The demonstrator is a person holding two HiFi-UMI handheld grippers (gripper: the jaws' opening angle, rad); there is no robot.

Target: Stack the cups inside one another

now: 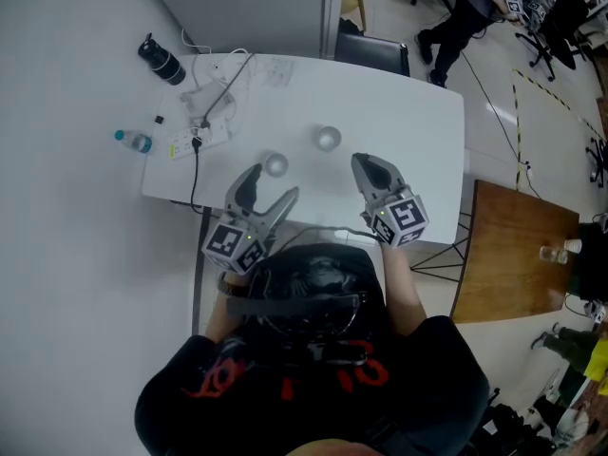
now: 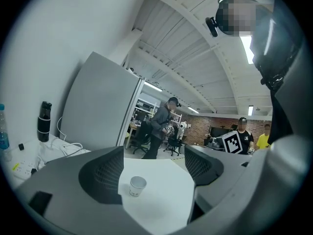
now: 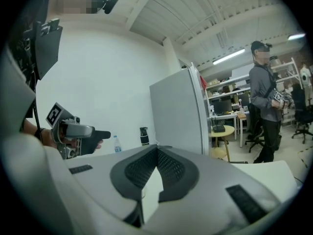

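Two small pale cups stand apart on the white table (image 1: 418,112), one (image 1: 275,164) at the left and one (image 1: 328,139) further back. My left gripper (image 1: 274,182) is open, its tips just short of the left cup. In the left gripper view a white cup (image 2: 137,185) stands upright on the table beyond the open jaws (image 2: 154,168), untouched. My right gripper (image 1: 362,162) is to the right of both cups, shut and holding nothing; in the right gripper view its pads (image 3: 156,153) meet. The left gripper (image 3: 78,133) also shows in the right gripper view.
A power strip (image 1: 195,141) with cables, a black bottle (image 1: 161,62) and a water bottle (image 1: 135,141) lie at the table's left end. A black chair (image 1: 372,53) stands behind the table. A wooden table (image 1: 513,255) is at the right. A person (image 2: 159,126) stands in the background.
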